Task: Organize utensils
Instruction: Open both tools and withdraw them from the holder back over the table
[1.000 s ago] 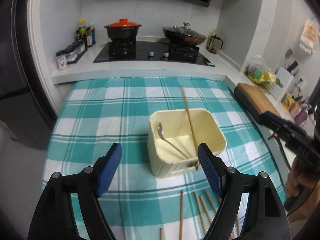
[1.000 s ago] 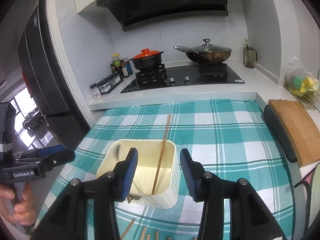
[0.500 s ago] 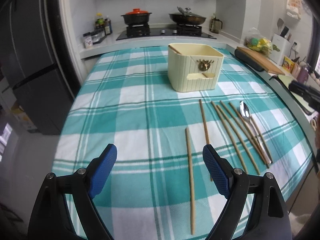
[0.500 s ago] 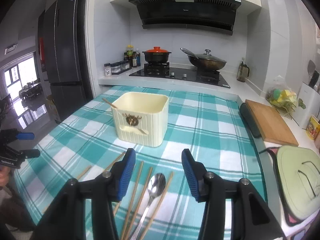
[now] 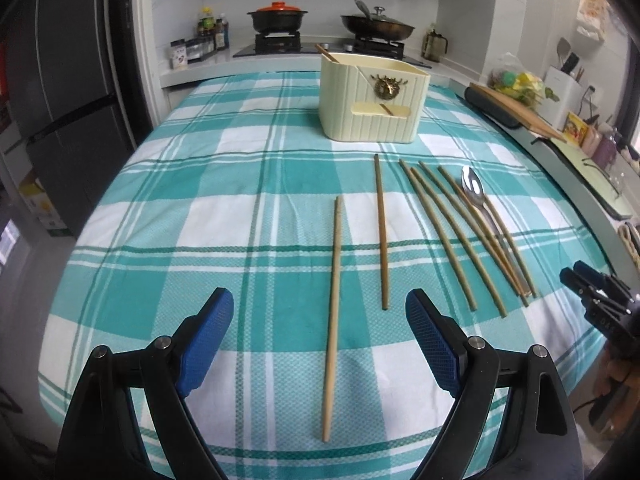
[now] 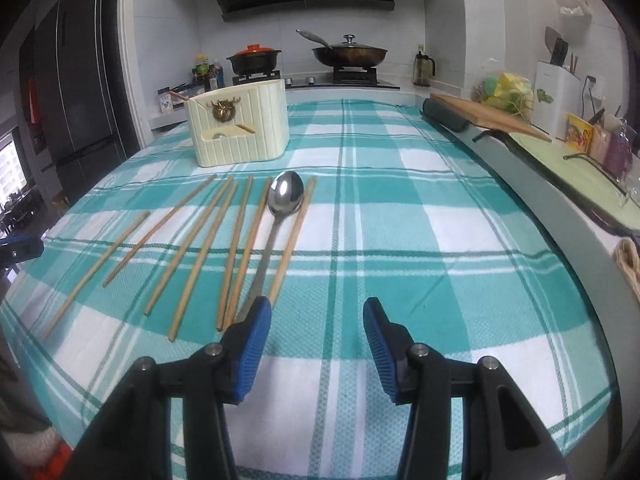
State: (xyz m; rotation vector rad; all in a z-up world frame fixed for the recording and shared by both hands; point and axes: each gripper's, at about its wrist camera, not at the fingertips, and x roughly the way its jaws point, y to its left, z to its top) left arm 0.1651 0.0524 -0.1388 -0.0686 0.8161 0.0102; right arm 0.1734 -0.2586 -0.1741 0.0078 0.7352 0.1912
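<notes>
Several wooden chopsticks (image 5: pixel 381 232) lie side by side on the teal checked tablecloth (image 5: pixel 224 208), with a metal spoon (image 5: pixel 474 196) among the rightmost ones. A cream utensil holder (image 5: pixel 374 98) stands behind them with one chopstick (image 5: pixel 326 53) leaning out of it. My left gripper (image 5: pixel 319 340) is open and empty, low over the near end of the leftmost chopstick (image 5: pixel 333 312). My right gripper (image 6: pixel 317 346) is open and empty, just right of the spoon's handle (image 6: pixel 262 264). The chopsticks (image 6: pixel 200 252), spoon bowl (image 6: pixel 286 198) and holder (image 6: pixel 238 124) show in the right wrist view too.
A wooden cutting board (image 6: pixel 488 118) lies on the counter to the right. A stove with a red-lidded pot (image 5: pixel 277 16) and a wok (image 5: pixel 376 26) is at the back. A dark fridge (image 5: pixel 60 92) stands left. The cloth's front edge drops off near me.
Both grippers have pulled back from over the holder and come down low over the cloth. The chopsticks and spoon on the cloth have come into full view.
</notes>
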